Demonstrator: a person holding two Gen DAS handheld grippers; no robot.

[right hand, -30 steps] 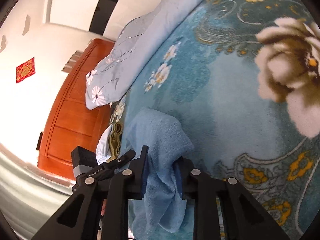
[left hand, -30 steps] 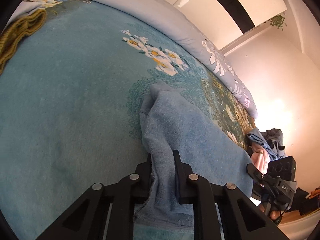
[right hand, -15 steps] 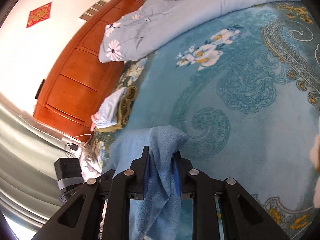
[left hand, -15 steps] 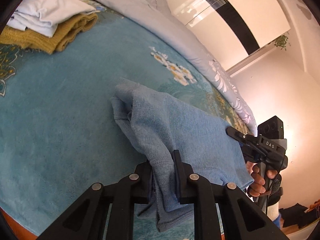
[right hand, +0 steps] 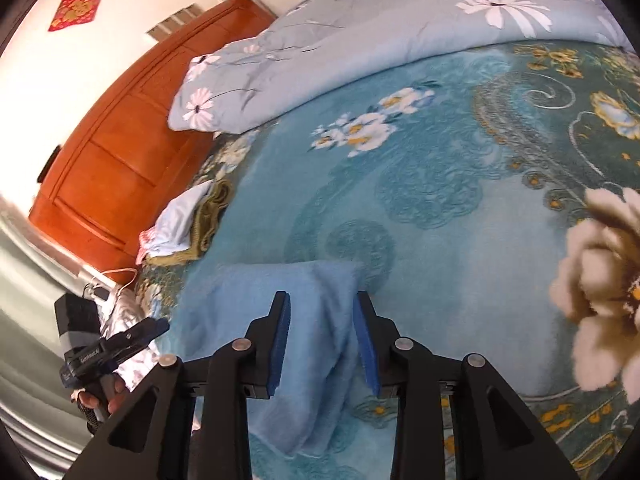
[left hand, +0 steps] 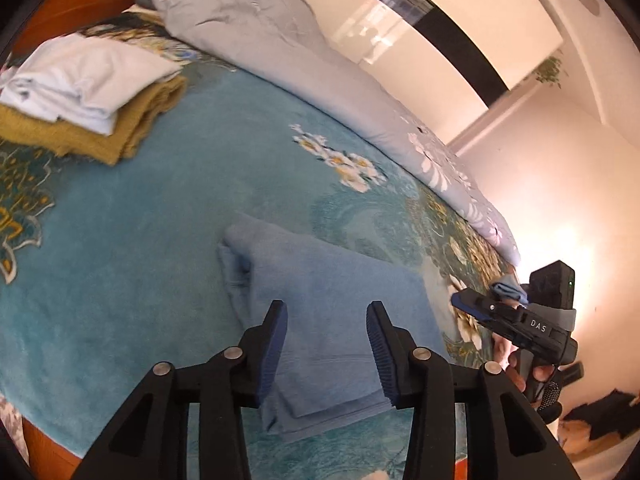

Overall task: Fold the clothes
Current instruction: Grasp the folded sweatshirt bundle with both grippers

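A folded light-blue garment (left hand: 332, 304) lies flat on the teal floral blanket (left hand: 140, 232) near the bed's front edge. It also shows in the right wrist view (right hand: 288, 312). My left gripper (left hand: 326, 324) is open just above the garment's near end, holding nothing. My right gripper (right hand: 322, 316) is open over the garment's right edge, holding nothing. The right gripper shows from the side in the left wrist view (left hand: 516, 320), and the left gripper shows in the right wrist view (right hand: 116, 344).
A stack of folded clothes, white (left hand: 84, 76) on mustard (left hand: 100, 136), sits at the blanket's far left and shows in the right wrist view (right hand: 188, 224). A grey-blue floral duvet (left hand: 304, 68) lies along the back. An orange wooden headboard (right hand: 120, 148) stands behind.
Both grippers were shut on the blue garment and carried it toward the bed's front. Now both have opened and let go; the garment lies folded on the blanket.
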